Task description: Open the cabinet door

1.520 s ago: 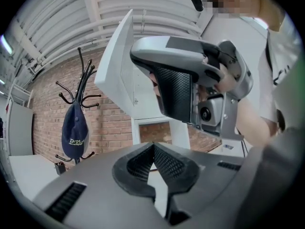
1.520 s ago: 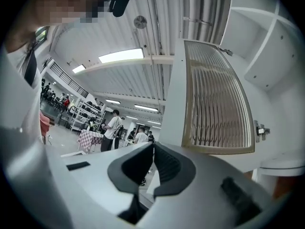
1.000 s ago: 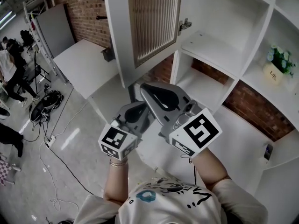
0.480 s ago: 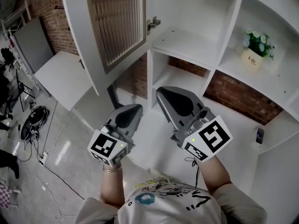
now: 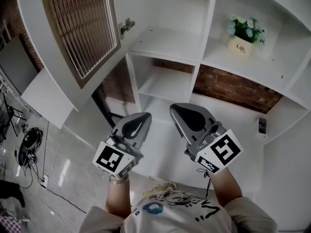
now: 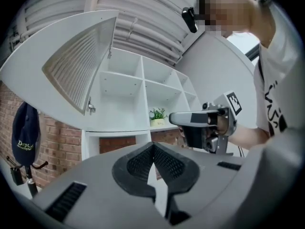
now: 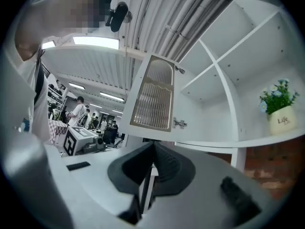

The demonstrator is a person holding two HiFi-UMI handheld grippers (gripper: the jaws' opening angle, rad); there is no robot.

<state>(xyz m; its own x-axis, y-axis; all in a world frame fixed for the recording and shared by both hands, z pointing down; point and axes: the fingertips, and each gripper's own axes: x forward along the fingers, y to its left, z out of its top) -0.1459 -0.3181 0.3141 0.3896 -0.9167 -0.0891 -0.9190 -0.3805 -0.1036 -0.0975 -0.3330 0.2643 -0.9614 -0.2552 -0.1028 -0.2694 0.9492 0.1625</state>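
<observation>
The cabinet door (image 5: 73, 42) stands wide open. It swings out from the top left corner of the cabinet (image 5: 170, 42) and hangs there on its hinge (image 5: 127, 25). So the job looks done, I think. Your left gripper (image 5: 140, 117) is closed tight with nothing in it. Your right gripper (image 5: 181, 111) is closed tight and empty too. You hold both low, in front of the bottom shelves and well apart from the door, likely because nothing needs pulling. A flower pot (image 5: 241, 46) sits on the top right shelf.
</observation>
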